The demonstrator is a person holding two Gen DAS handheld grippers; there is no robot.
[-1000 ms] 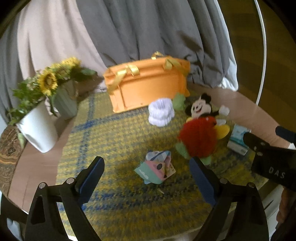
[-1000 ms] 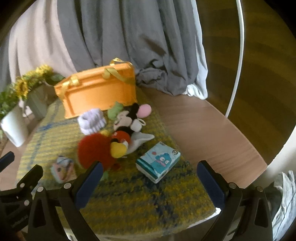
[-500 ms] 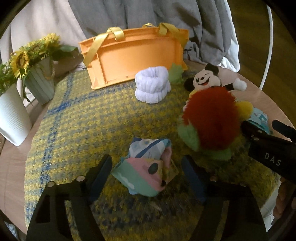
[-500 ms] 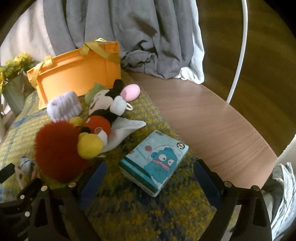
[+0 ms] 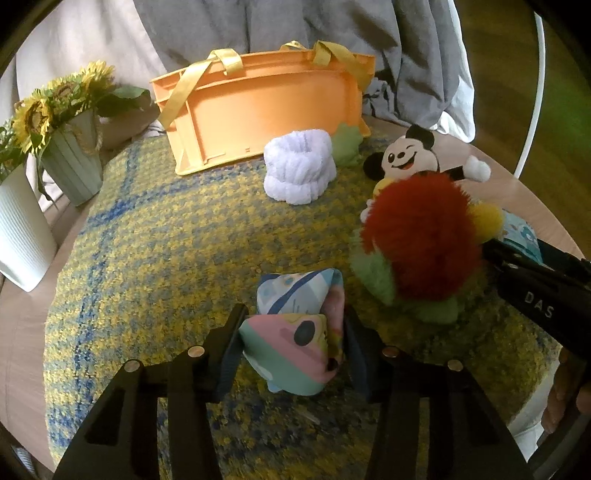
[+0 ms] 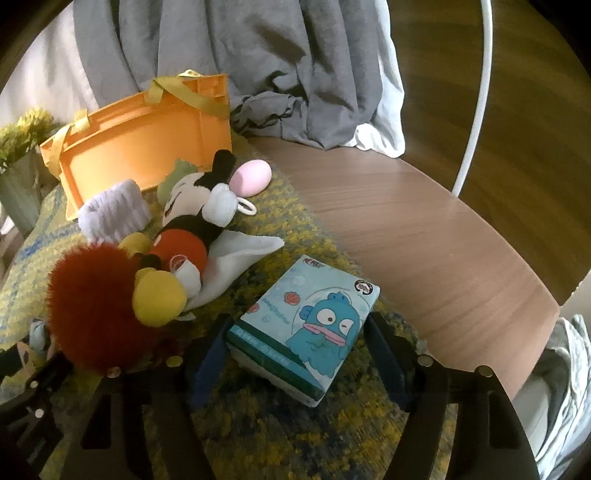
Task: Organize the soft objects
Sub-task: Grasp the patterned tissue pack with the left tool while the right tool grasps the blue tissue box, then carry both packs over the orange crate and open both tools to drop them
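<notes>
My left gripper (image 5: 291, 343) is shut on a pastel fabric pouch (image 5: 291, 332) lying on the yellow-blue mat (image 5: 147, 258). My right gripper (image 6: 299, 350) has its fingers on both sides of a blue tissue pack (image 6: 310, 317); the jaws look closed against it. A red fluffy pompom (image 5: 417, 236), a Mickey plush (image 5: 410, 157), a white towelling band (image 5: 299, 170) and a green soft item (image 5: 345, 142) lie near an orange tote box (image 5: 266, 110) at the back. A pink egg shape (image 6: 251, 179) lies by Mickey's head.
Two vases with sunflowers (image 5: 70, 147) stand at the mat's left. Grey and white curtains (image 5: 295, 26) hang behind the box. Bare wooden table (image 6: 424, 229) extends right, with a white hoop (image 6: 476, 92) beyond it.
Both grippers moved forward and down. The left closed onto the fabric pouch. The right closed in around the tissue pack.
</notes>
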